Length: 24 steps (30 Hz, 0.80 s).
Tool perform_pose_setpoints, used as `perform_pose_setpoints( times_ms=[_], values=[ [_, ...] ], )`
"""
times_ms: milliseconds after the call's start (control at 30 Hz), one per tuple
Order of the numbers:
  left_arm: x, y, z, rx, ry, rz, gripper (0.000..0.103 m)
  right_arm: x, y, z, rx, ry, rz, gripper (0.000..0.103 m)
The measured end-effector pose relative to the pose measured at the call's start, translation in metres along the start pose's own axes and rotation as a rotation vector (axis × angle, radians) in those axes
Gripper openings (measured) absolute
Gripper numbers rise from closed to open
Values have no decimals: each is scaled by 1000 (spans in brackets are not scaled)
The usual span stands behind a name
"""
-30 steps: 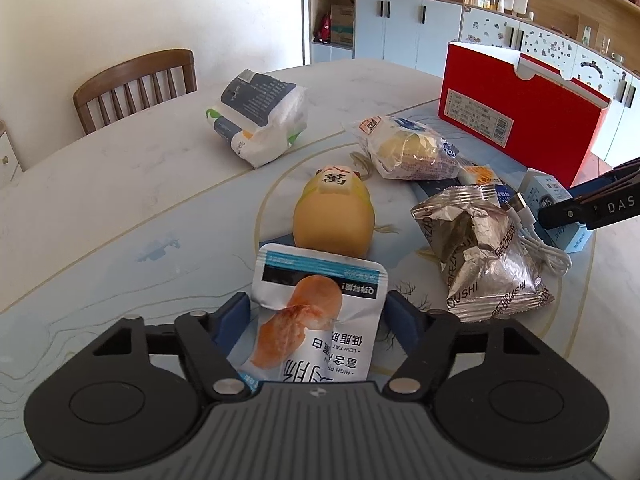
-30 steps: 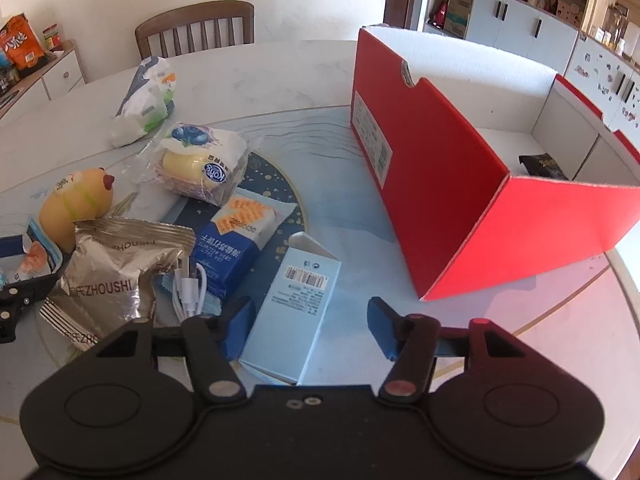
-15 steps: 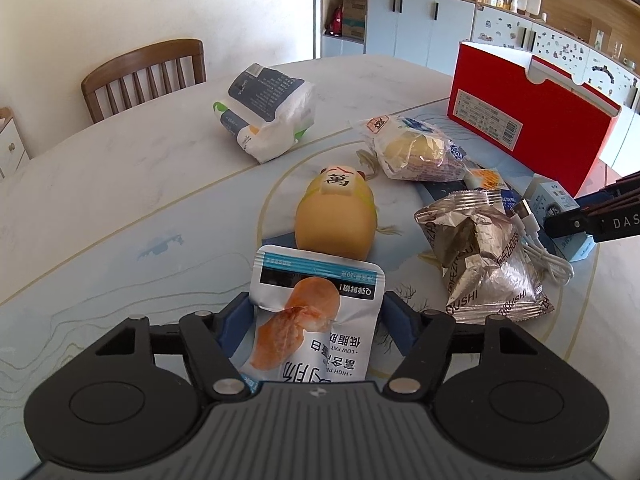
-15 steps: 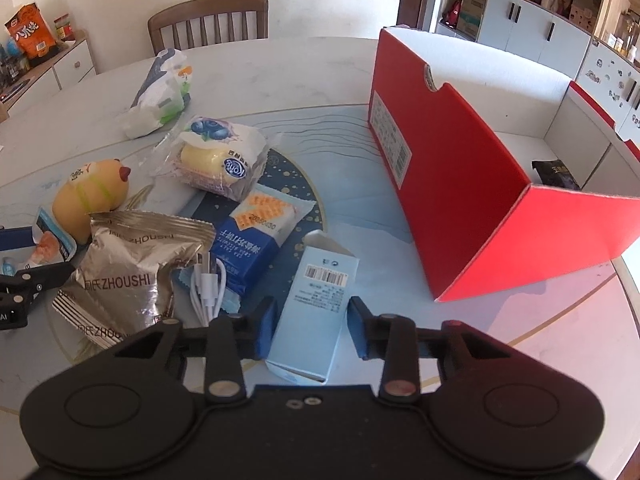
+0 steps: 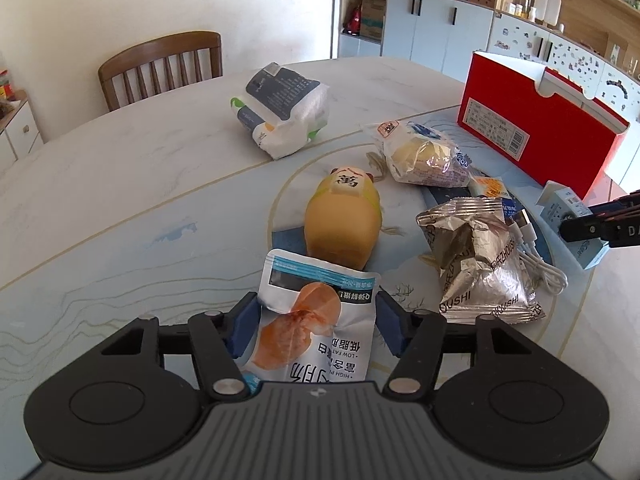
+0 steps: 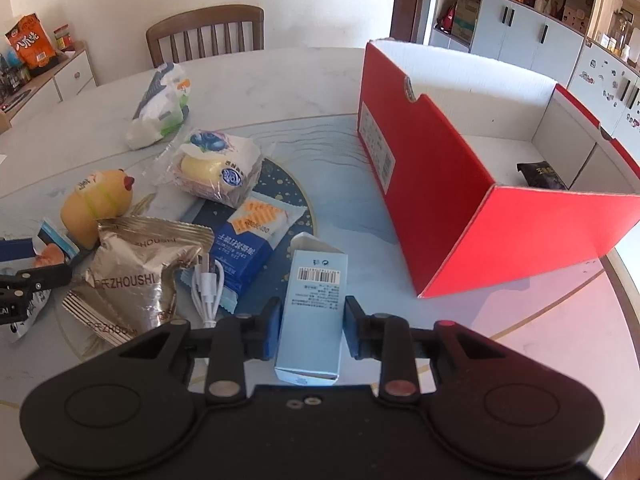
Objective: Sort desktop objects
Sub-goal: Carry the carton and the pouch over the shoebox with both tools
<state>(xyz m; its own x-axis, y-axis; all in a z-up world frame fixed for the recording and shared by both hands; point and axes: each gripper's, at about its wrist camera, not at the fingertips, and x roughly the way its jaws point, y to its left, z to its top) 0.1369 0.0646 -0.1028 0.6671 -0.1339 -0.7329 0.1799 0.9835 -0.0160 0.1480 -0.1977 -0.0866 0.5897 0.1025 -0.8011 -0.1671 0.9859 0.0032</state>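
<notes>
Risk first: the white snack pouch [image 5: 316, 320] is limp and slick, so it may slide out of the left hand-held gripper [image 5: 316, 322], whose fingers pinch its sides, the yellow toy [image 5: 342, 220] just ahead. The right hand-held gripper [image 6: 312, 326] clamps the light blue carton [image 6: 314, 308]; it could clip the red box [image 6: 440, 184] wall ahead to the right.

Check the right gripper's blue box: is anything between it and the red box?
Nothing visible. The right gripper is shut on the blue box, and bare table lies between it and the red box, whose open top holds only a dark packet at the far end.
</notes>
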Motion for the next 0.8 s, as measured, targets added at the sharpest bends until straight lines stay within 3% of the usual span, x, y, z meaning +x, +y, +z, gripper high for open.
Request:
perform_pose_setpoints(
  times_ms=[800],
  values=[
    [-60, -26, 9, -81, -56, -1, 60, -56, -17, 1, -9, -35, 88, 31]
  ],
)
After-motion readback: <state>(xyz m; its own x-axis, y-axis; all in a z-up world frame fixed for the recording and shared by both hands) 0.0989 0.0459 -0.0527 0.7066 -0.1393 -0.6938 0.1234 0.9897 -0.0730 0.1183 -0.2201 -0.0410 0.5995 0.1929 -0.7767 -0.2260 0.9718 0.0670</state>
